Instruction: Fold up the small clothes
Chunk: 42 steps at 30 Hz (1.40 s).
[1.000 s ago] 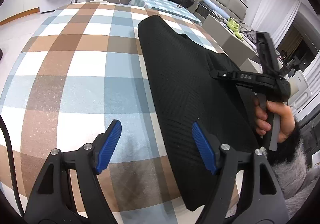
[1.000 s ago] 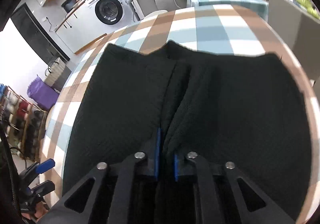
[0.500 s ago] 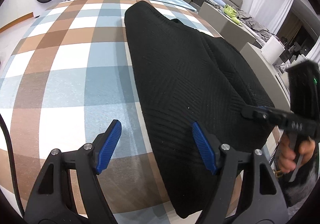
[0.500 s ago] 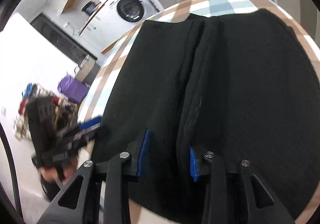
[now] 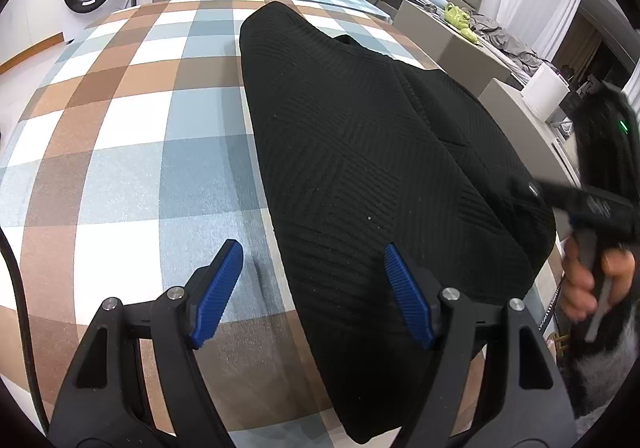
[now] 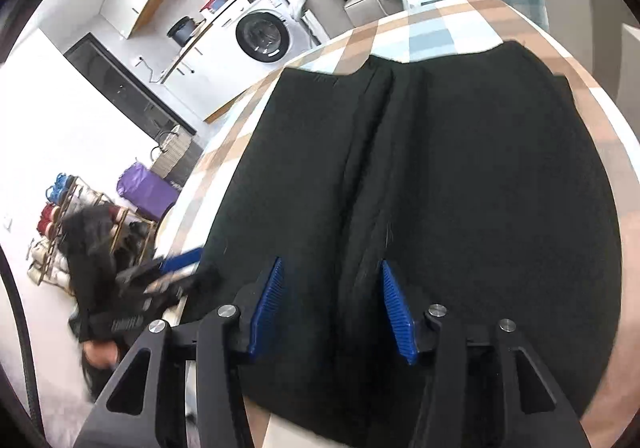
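My worry here is the fold sliding apart: the black knit garment (image 5: 372, 184) lies doubled on the checked tabletop (image 5: 120, 136), its near edge hanging just over the tabletop's rim, so a careless pinch that catches only the top layer would drag it off the one below. I judge the thick ridge running down the middle (plain in the right wrist view) could also bunch if pulled sideways. My left gripper (image 5: 312, 294) stands wide open, one pad over the cloth-covered tabletop and one over the garment's edge, holding nothing. My right gripper (image 6: 332, 306) is likewise spread, straddling that ridge without clamping it. Count: one garment, two grippers, one tabletop.
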Each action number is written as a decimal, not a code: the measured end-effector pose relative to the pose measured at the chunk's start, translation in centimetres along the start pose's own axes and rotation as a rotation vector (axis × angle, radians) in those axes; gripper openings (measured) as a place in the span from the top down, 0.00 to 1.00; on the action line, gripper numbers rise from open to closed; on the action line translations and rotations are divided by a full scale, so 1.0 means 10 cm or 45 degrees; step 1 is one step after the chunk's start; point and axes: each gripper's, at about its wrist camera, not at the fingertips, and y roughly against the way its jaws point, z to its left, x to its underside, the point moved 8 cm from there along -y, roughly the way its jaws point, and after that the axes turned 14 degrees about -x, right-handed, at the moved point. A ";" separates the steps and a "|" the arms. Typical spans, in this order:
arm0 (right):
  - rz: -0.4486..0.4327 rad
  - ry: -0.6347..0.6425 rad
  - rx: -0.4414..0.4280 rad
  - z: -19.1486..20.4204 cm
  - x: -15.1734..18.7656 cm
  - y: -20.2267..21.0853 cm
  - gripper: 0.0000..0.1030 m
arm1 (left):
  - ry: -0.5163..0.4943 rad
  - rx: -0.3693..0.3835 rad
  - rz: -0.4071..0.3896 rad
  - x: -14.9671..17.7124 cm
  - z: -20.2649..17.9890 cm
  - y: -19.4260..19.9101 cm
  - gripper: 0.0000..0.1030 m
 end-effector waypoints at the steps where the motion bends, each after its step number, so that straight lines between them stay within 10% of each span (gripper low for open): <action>1: 0.000 -0.019 0.014 -0.05 -0.10 -0.08 0.51 | 0.003 -0.001 0.000 0.00 0.01 0.00 0.31; 10: 0.017 -0.016 0.065 -0.16 -0.66 -0.58 0.53 | 0.043 -0.022 -0.013 -0.08 0.12 0.00 0.31; 14: 0.028 0.079 0.138 -0.08 -0.66 -0.60 0.90 | 0.072 -0.024 -0.033 -0.15 0.15 0.01 0.31; 20: -0.100 0.184 0.198 0.19 -0.88 0.00 0.91 | 0.084 0.010 -0.077 -0.28 0.16 0.11 0.31; 25: -0.027 0.043 0.376 -0.44 -0.76 0.11 0.91 | 0.073 0.023 -0.055 -0.30 0.09 0.00 0.31; 35: -0.054 -0.125 0.155 -0.60 -0.29 0.38 0.71 | 0.100 0.099 -0.005 -0.42 -0.14 -0.27 0.31; 42: -0.131 -0.101 0.201 -0.42 0.04 0.70 0.64 | 0.080 0.132 0.013 -0.63 -0.39 -0.51 0.45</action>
